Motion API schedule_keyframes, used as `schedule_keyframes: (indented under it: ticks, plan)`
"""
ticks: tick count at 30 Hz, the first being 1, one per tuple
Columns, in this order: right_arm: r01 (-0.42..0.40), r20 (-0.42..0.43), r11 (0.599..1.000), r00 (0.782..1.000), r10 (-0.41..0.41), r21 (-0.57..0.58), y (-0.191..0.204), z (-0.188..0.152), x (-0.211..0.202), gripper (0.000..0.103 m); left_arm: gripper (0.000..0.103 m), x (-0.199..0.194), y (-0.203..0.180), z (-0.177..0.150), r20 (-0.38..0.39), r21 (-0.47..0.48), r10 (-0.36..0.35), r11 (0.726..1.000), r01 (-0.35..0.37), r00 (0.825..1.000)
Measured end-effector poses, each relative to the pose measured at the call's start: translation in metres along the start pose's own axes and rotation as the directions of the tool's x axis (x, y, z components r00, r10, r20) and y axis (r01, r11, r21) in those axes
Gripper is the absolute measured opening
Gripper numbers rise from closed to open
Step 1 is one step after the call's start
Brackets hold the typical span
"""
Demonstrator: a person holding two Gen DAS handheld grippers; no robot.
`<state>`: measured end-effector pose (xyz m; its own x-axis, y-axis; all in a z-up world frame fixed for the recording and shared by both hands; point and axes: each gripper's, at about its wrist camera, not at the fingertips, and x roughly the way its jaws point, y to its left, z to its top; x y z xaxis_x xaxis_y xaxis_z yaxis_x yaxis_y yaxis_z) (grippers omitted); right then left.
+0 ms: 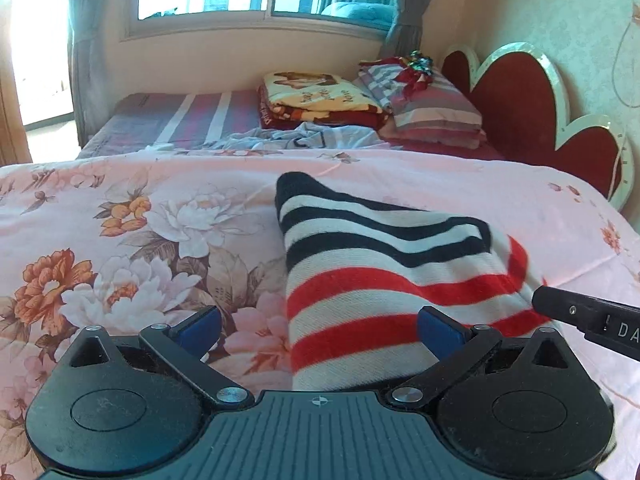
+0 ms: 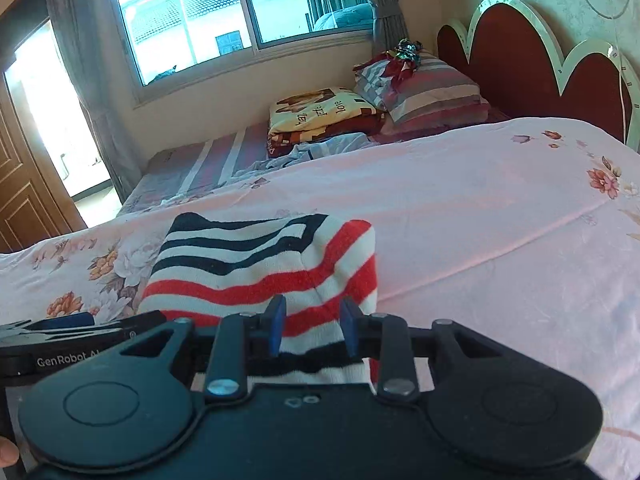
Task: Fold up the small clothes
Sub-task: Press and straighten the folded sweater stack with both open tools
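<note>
A small garment striped black, white and red lies on the pink floral sheet. My left gripper is open, its blue pads wide apart around the garment's near left edge. In the right wrist view the same garment is lifted at its near edge. My right gripper is shut on the garment's near right part, with cloth bunched between its blue pads. The right gripper's body shows at the right of the left wrist view.
A second bed with a striped sheet lies beyond, holding a folded yellow-and-red blanket, striped pillows and crumpled pale clothes. A red scalloped headboard stands at the right. A window and grey curtains are behind.
</note>
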<state>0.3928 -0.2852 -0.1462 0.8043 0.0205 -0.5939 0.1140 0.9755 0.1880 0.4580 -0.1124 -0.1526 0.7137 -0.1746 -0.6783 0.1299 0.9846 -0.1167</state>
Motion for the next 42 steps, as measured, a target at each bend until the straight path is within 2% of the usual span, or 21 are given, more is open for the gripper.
schedule_keyframes:
  ticks: [3,6,9,11,15,17,19,21,23,25,28,31,35,37,40,42]
  plan:
    - [0.025,0.016,0.999,1.0,-0.025,-0.022,0.007,0.012,0.023,0.029,0.103,0.02,0.006,0.005,-0.015,-0.027,0.021,0.999,-0.021,1.0]
    - [0.055,0.034,0.998,0.998,-0.054,-0.043,0.01,0.021,0.046,0.028,0.103,0.034,0.005,0.006,-0.007,-0.011,0.036,0.999,-0.036,0.999]
    - [0.117,0.029,0.991,0.993,-0.115,-0.067,0.004,0.019,0.077,0.026,0.103,0.05,0.014,0.0,-0.03,-0.051,0.017,0.999,-0.019,0.999]
    - [0.117,0.043,0.989,0.993,-0.114,-0.085,0.0,0.011,0.09,0.026,0.103,0.058,0.02,-0.004,-0.039,-0.099,-0.008,0.995,0.004,0.999]
    - [0.125,0.078,0.987,0.99,-0.118,-0.098,0.001,0.009,0.093,0.027,0.103,0.064,0.021,-0.001,-0.028,-0.125,-0.009,0.992,0.006,1.0]
    - [0.113,0.089,0.991,0.99,-0.107,-0.069,-0.002,0.009,0.089,0.028,0.103,0.062,0.021,0.007,-0.008,-0.142,0.003,0.99,-0.004,1.0]
    - [0.087,0.08,0.994,0.993,-0.082,-0.06,-0.003,0.016,0.084,0.03,0.103,0.068,0.021,0.017,0.007,-0.131,0.019,0.991,-0.018,1.0]
    - [0.072,0.067,0.996,0.995,-0.069,-0.044,-0.003,0.027,0.085,0.031,0.103,0.081,0.022,0.027,-0.019,-0.137,0.022,0.99,-0.025,1.0]
    - [0.067,0.009,0.997,0.998,-0.067,-0.034,-0.001,0.035,0.094,0.034,0.103,0.094,0.024,0.032,-0.048,-0.144,0.036,0.989,-0.042,0.998]
    - [0.09,-0.001,0.993,0.996,-0.091,-0.08,0.003,0.034,0.104,0.031,0.103,0.103,0.028,0.032,-0.068,-0.156,0.045,0.986,-0.055,0.997]
    - [0.107,0.009,0.985,0.994,-0.107,-0.134,0.008,0.027,0.118,0.031,0.103,0.108,0.031,0.028,-0.055,-0.143,0.046,0.988,-0.053,0.997]
    - [0.104,-0.001,0.987,0.995,-0.105,-0.124,0.007,0.029,0.126,0.031,0.103,0.108,0.028,0.023,-0.035,-0.103,0.059,0.993,-0.062,0.998]
    - [0.042,-0.017,0.999,0.999,-0.043,-0.033,-0.008,0.034,0.114,0.031,0.103,0.089,0.025,0.025,-0.023,-0.102,0.085,0.991,-0.087,0.996]
    - [0.028,0.006,1.0,1.0,-0.028,-0.007,-0.01,0.034,0.092,0.032,0.103,0.066,0.021,0.02,0.019,-0.086,0.058,0.995,-0.056,0.998]
    - [0.018,0.058,0.996,0.998,-0.013,-0.084,0.002,0.021,0.058,0.033,0.103,0.041,0.013,0.007,0.037,-0.012,0.02,1.0,-0.02,0.999]
    - [0.008,0.072,0.992,0.997,0.001,-0.122,0.009,0.01,0.04,0.032,0.103,0.03,0.01,-0.003,0.034,-0.003,0.006,1.0,-0.006,0.999]
